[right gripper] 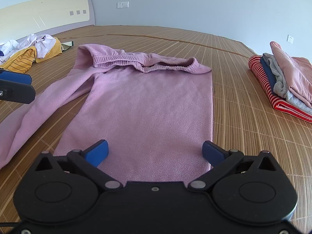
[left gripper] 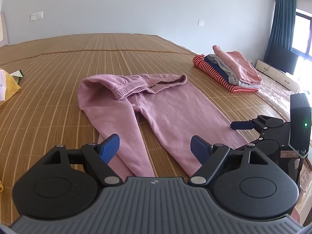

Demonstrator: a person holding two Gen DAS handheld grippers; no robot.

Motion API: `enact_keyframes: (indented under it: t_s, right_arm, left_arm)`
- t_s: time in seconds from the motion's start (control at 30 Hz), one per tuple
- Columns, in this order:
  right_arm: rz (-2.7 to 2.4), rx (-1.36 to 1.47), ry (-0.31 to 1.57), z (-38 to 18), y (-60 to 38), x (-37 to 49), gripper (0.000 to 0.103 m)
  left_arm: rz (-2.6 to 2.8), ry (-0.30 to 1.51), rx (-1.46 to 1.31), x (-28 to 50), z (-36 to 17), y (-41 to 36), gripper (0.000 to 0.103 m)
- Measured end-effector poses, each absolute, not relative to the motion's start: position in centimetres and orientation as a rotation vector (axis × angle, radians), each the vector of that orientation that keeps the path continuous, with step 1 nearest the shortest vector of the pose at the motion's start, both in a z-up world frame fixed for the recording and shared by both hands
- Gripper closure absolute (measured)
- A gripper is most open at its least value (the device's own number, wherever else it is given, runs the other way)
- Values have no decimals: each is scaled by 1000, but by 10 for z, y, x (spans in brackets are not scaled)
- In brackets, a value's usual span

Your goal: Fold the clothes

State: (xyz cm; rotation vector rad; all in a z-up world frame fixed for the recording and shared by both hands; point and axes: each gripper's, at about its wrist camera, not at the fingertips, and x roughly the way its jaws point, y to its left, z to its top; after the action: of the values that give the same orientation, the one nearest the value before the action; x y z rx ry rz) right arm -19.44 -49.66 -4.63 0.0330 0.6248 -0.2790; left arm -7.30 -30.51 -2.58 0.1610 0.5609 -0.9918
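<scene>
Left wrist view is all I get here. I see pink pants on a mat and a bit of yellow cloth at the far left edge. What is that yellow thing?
Observer: It belongs to an unfolded heap of clothes: white pieces on yellow, one yellow piece striped.
Operator: What is behind the heap?
Observer: A cream headboard against the wall.
Operator: Is the other tool holding the pink pants?
Observer: No. The right gripper has its jaws wide open over the end of one pant leg, gripping nothing.
</scene>
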Motion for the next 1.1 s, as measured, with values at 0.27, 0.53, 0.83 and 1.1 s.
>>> enact_keyframes:
  t_s: [0.27, 0.53, 0.83, 1.1]
  right_arm:
    - [-278, 34, 624, -46, -498, -195, 0]
    - [-338, 15, 618, -47, -486, -174, 1]
    - [-329, 28, 606, -46, -489, -179, 1]
    - [-322, 43, 607, -45, -492, -179, 0]
  left_arm:
    - [-968, 572, 159, -66, -29, -307, 19]
    - [-940, 579, 146, -59, -32, -307, 16]
    - [-956, 574, 160, -63, -31, -310, 16]
    - [-959, 576, 154, -64, -30, -309, 16]
